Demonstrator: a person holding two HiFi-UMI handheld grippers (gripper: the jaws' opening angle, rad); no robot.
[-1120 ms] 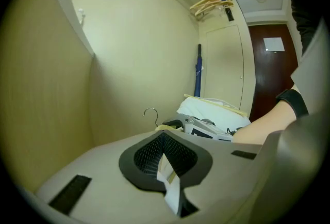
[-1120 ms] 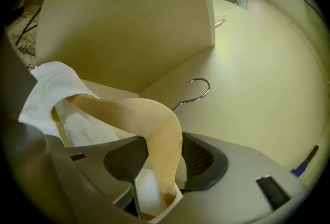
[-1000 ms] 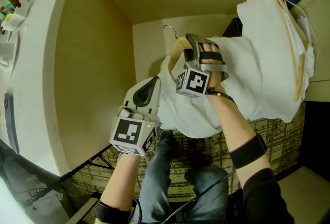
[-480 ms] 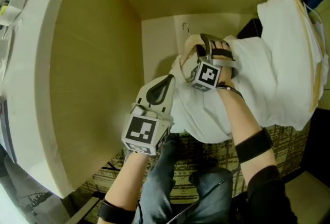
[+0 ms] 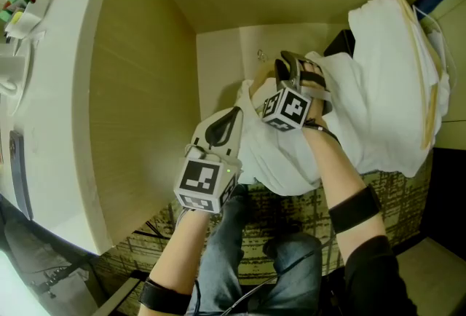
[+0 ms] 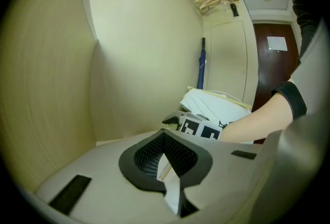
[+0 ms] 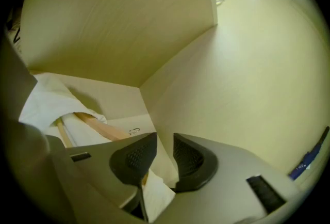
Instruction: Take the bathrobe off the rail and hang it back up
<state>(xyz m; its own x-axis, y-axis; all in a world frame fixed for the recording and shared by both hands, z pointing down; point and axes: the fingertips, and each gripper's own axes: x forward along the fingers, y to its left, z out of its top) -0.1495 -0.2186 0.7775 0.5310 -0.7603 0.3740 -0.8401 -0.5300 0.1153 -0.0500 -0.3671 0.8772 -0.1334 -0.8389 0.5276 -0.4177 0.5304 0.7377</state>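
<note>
two grippers at the white bathrobe (image 5: pixel 291 154), centre of head view
left gripper (image 5: pixel 231 118) clamped shut on a fold at the cloth's left edge. right gripper (image 5: pixel 288 63) jaws half apart, just been closing, cloth lying low between them, pads not pressing it. wooden hanger (image 7: pixel 98 126) just beyond.

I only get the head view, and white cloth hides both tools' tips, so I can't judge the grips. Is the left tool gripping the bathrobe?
Observer: Yes. The left tool is shut, with a strip of bathrobe pinched between its jaws.
Operator: And the right tool?
Observer: The right tool has just been closing its jaws, but they stand apart. Bathrobe lies low between them, unpressed.
Operator: What's ahead of it?
Observer: A wooden hanger arm showing out of the bathrobe, with its metal hook beside it.
</note>
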